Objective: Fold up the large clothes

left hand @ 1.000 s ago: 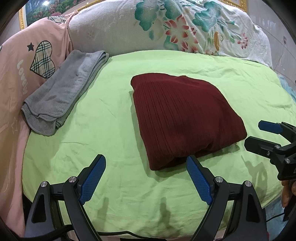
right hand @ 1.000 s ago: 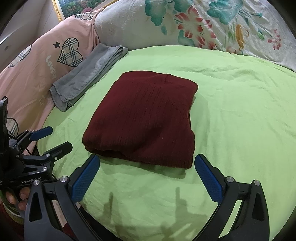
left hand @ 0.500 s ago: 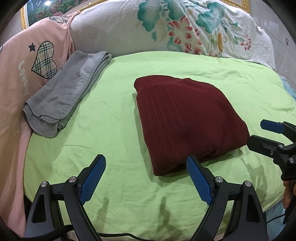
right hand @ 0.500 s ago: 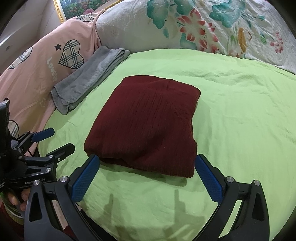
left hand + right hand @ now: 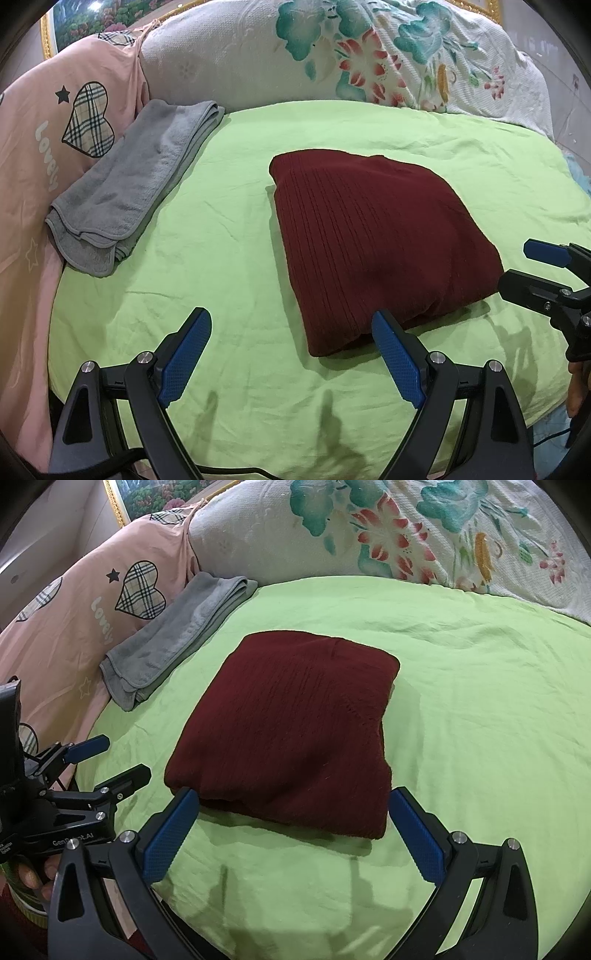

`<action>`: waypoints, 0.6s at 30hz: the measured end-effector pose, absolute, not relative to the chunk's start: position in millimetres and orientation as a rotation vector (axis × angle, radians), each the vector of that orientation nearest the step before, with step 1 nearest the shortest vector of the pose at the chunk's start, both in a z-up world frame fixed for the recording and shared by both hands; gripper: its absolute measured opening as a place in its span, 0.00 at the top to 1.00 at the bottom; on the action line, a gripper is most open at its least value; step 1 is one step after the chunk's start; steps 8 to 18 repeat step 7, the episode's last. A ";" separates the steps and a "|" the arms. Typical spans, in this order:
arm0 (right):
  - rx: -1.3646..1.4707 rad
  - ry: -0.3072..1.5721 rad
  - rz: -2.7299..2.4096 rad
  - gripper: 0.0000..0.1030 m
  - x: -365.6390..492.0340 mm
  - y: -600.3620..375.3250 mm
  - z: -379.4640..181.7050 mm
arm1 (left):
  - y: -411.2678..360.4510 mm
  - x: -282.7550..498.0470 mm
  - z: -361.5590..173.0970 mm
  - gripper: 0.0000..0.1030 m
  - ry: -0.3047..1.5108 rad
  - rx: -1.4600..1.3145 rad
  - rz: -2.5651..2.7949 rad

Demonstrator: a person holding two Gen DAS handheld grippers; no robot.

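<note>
A dark red ribbed sweater (image 5: 373, 243) (image 5: 295, 731) lies folded into a neat rectangle on the green bedsheet (image 5: 229, 236) (image 5: 480, 709). My left gripper (image 5: 291, 358) hovers open just in front of the sweater's near left corner, nothing between its blue pads. My right gripper (image 5: 291, 830) is open too, its fingertips level with the sweater's near edge, one on each side. Each gripper shows at the edge of the other's view: the right gripper (image 5: 532, 269), the left gripper (image 5: 110, 757).
A folded grey towel (image 5: 133, 184) (image 5: 177, 638) lies at the sheet's left rim. A pink quilt with plaid hearts (image 5: 44, 125) (image 5: 74, 605) is piled at the left. A floral white cover (image 5: 332, 55) (image 5: 369, 531) bulges behind.
Both grippers have pulled back slightly from the bed, so the sweater sits a little farther and lower in view. Both stay open. The sweater itself has not moved.
</note>
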State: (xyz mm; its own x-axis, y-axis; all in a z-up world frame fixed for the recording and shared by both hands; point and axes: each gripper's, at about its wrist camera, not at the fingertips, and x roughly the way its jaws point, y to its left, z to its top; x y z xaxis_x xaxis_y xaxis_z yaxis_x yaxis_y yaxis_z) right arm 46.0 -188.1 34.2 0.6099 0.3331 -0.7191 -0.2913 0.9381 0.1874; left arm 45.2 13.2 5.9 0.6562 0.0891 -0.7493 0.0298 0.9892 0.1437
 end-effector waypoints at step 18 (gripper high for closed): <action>0.065 0.839 0.360 0.01 50.2 -192.0 32.9 | 13.2 50.6 6.5 0.13 0.855 0.142 0.037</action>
